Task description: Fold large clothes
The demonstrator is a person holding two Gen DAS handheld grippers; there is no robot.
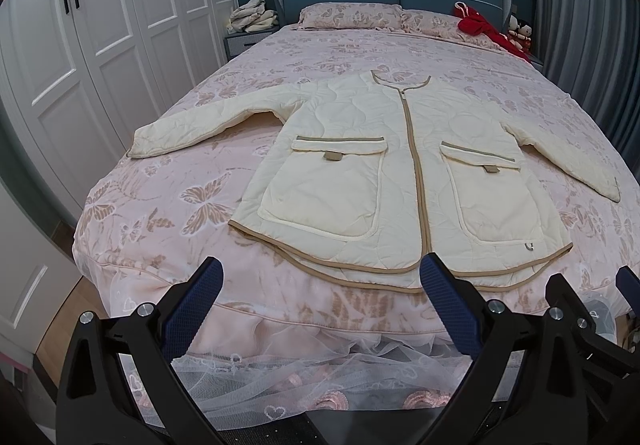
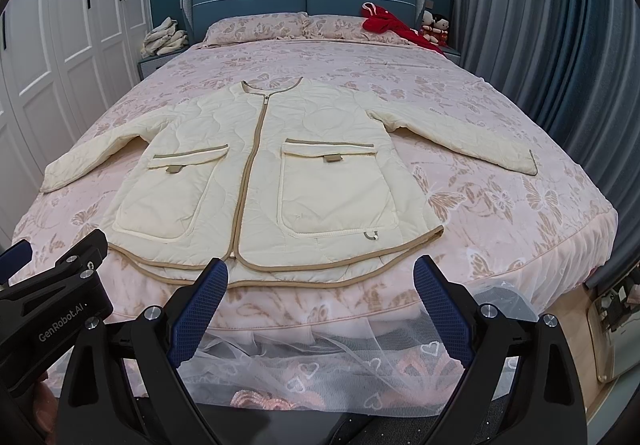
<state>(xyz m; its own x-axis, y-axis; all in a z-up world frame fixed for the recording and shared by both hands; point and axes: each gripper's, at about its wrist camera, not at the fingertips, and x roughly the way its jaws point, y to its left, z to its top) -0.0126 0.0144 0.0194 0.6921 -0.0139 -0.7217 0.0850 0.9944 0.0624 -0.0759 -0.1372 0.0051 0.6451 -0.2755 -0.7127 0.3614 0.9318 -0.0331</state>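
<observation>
A cream quilted jacket (image 1: 400,173) with tan trim, a closed zip and two flap pockets lies flat and face up on the pink bed, both sleeves spread out, hem toward me. It also shows in the right wrist view (image 2: 272,181). My left gripper (image 1: 320,297) is open and empty, held off the foot of the bed just short of the hem. My right gripper (image 2: 320,297) is open and empty too, just short of the hem on the right. Each gripper shows at the edge of the other's view.
The bed (image 1: 168,205) has a pink butterfly quilt and a lace skirt at its foot. Pillows and a red garment (image 1: 480,25) lie at the headboard. White wardrobes (image 1: 80,65) stand on the left, grey curtains (image 2: 540,45) on the right. A pile of clothes (image 1: 252,17) sits on a nightstand.
</observation>
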